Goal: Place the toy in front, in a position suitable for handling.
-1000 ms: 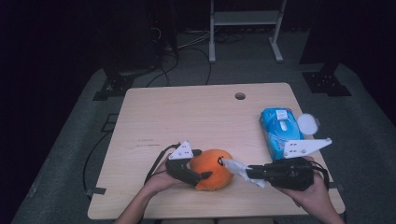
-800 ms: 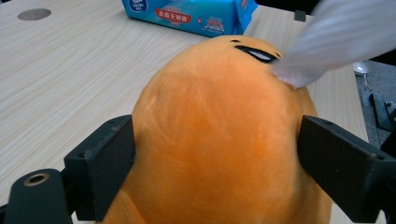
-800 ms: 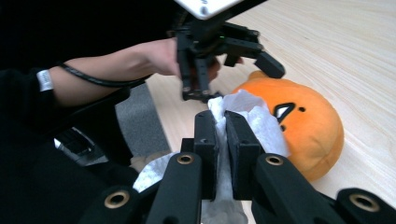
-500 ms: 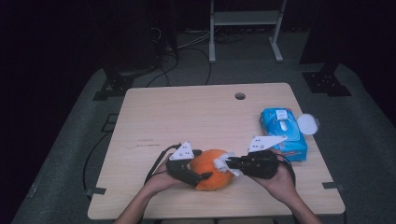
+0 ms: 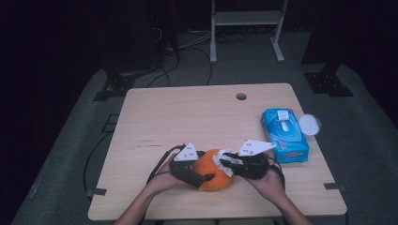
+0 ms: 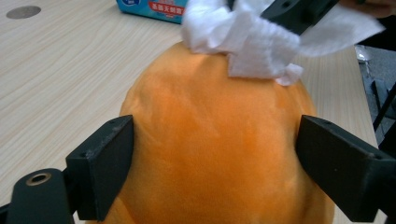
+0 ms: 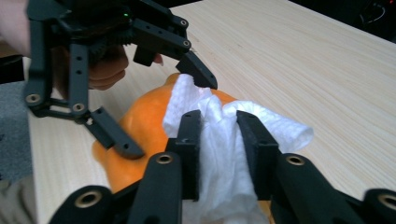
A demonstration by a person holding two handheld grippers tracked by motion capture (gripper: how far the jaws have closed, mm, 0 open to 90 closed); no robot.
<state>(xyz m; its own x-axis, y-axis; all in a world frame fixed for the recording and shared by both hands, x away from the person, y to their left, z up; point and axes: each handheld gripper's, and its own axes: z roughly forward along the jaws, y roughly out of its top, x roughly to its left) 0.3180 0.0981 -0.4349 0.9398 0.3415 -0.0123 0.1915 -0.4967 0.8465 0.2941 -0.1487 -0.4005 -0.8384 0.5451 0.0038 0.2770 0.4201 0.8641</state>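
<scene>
Low in the centre of the high view, near the table's [image 5: 187, 112] front edge, an orange plush toy [image 5: 213, 176] was recorded, clasped on both flanks by the widely spread jaws of the left gripper [image 5: 199, 178]. Against its upper right side a crumpled white wipe [image 5: 223, 157] was pressed by the right gripper [image 5: 228, 163], whose jaws had just been opening but were still seen narrowly spaced with the wipe bunched between them. Toward the right of that frame, well apart, a blue wipe packet [image 5: 284, 136] was noted on the table.

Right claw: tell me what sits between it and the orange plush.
A white wipe sits between the right claw and the orange plush, in the right gripper view.
</scene>
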